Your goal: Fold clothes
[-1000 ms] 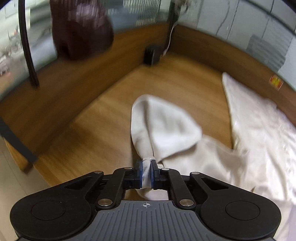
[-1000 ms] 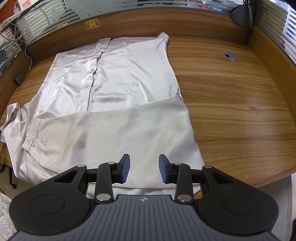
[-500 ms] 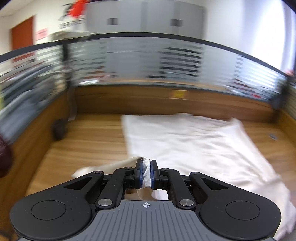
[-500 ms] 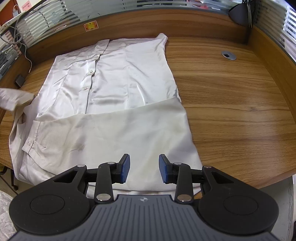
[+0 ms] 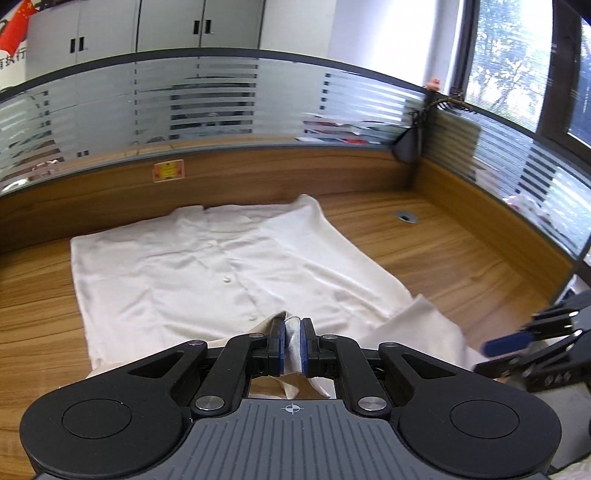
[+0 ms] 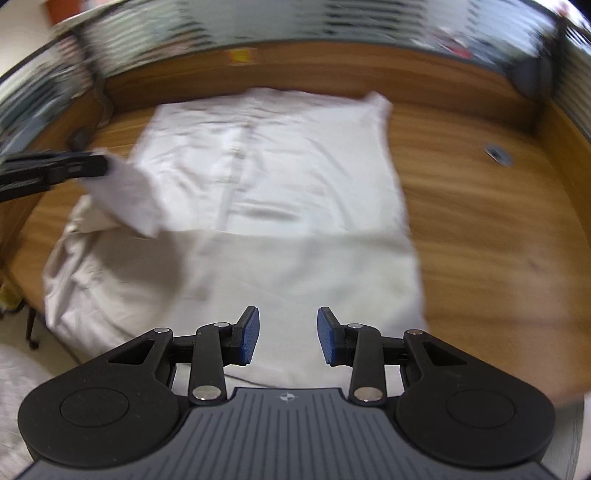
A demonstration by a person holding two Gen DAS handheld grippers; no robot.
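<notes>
White shirt (image 5: 229, 266) sleeve (image 6: 122, 192) is pinched tight in the left tongs (image 5: 291, 341) for folding over, while the empty right tongs (image 6: 288, 334) are opening wider.

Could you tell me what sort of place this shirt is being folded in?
Most likely an office. The white shirt lies on a curved wooden desk fenced by a frosted-glass partition, as at a cubicle workstation. Grey filing cabinets stand behind it, and the desktop has a cable grommet.

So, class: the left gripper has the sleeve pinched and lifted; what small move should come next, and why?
Probably carry the sleeve across and lay it on the shirt's buttoned front: the left gripper holds it above the body, not yet folded in.
</notes>
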